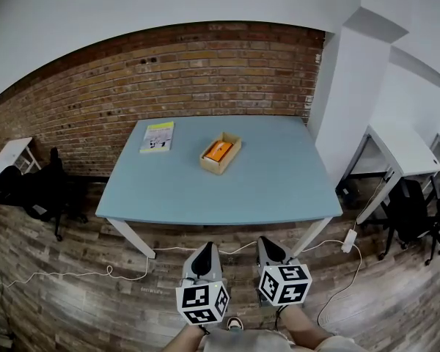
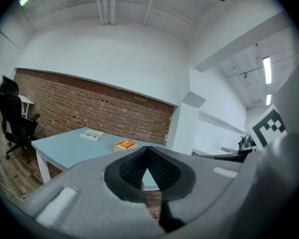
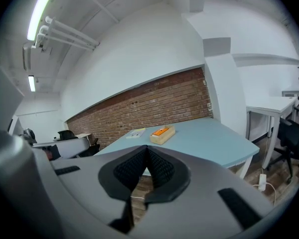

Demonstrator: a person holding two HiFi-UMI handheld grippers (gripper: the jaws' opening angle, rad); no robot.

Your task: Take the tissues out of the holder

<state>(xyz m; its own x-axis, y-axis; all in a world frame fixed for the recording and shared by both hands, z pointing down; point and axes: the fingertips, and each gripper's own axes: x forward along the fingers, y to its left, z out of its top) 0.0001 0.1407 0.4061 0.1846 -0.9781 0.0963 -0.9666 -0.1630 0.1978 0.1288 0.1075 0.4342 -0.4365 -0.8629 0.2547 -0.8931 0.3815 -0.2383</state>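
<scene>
The left gripper [image 1: 204, 249] and the right gripper [image 1: 268, 243] are held closed with nothing in them, well apart from the blue surface [image 1: 271, 185]. The orange tissues [image 1: 219, 151] are seen inside the holder [image 1: 215, 168] on it.

Rectangular pale blue table top [image 1: 227, 189]: flat colour, no pattern; legs white.

Far left corner: thin paper booklet [image 1: 157, 136], yellow-green cover with white panels and dark print.

Near the far edge, about mid-way: open box-shaped light wooden tissue holder [image 1: 221, 155], pale tan. Tissue pack [image 1: 219, 151] inside it is bright orange.

Brick wall [image 1: 205, 72]: red-brown, pale mortar lines.

Plank floor [image 1: 73, 306]: grey-brown, streaked wood grain. Thin cable [image 1: 59, 275] on it is white.

Square pillar [image 1: 345, 108]: white.

Left gripper [image 1: 204, 249], right gripper [image 1: 268, 242]: grey shells, black ribbed pads. Their cubes [image 1: 202, 303]: white with black square markers.

Office chair [image 1: 44, 189]: black.
</scene>
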